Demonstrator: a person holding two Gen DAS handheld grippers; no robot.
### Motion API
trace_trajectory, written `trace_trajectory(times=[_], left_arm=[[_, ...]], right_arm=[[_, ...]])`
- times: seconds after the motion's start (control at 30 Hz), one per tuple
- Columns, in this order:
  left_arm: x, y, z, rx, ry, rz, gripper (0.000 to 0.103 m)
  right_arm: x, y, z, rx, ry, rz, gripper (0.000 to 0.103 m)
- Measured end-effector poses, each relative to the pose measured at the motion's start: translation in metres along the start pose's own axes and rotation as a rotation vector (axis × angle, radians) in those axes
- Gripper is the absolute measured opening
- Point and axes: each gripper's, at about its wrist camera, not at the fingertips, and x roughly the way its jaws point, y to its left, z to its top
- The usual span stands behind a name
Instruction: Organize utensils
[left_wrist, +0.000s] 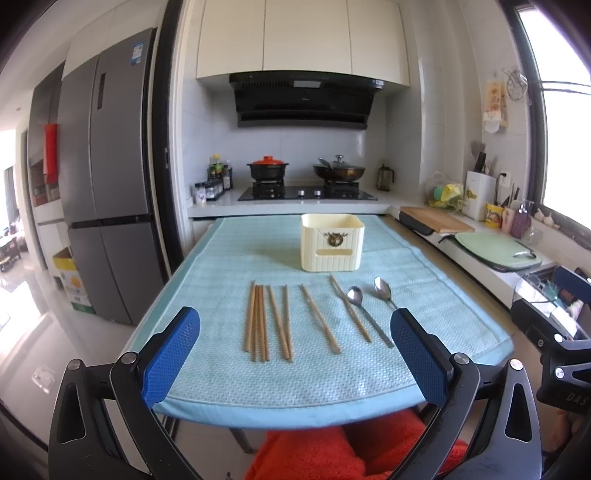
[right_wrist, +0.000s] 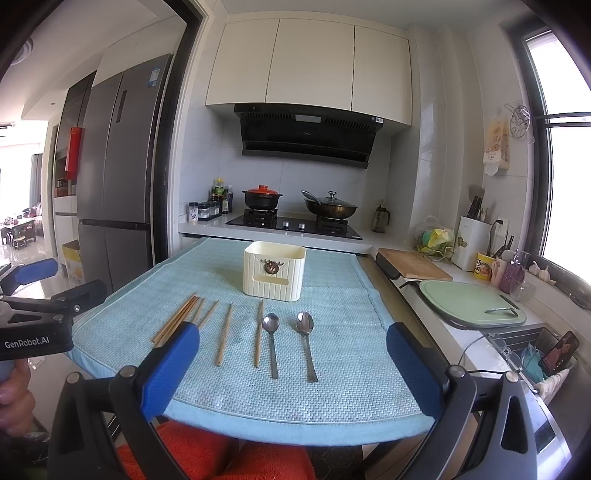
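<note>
"genrobot.ai" on left hand-held gripper (right_wrist: 37, 341)

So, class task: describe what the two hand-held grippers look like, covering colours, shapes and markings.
Each gripper, left and right, has two blue textured finger pads on black angular arms with silver pivot bolts. The left gripper's black body reads "GenRobot.AI" in white.

Black grippers with bumpy blue pads (left_wrist: 170, 356), shiny round screws (right_wrist: 127, 371), white "GenRobot.AI" letters (right_wrist: 26, 343) on one side.
</note>
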Motion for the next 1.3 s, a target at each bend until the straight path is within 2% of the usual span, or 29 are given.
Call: trace_trajectory(times=[0.5,0.8,1.17,1.3], left_arm=[[0.003,-0.003,0.001,0.022,0.011,-0.019,0.103],[0.01,0.0,0.0,0.033,0.035,0.018,0.103],[0.026,0.004,-0.001,0.02,0.085,0.012,0.103],[0.026,0.007,0.0,0.006,0.069,-0.012,0.103]], right_arm=[[0.002,-0.005,0.0,0.017,0.008,0.008,0.103],[0.006,-0.005,0.001,0.023,0.019,0.008,0.103],[0.013,-0.008,0.002,0.027,0.034,0.001,0.103],[0.018,-0.008,0.004,0.009,0.035,0.017,0.103]])
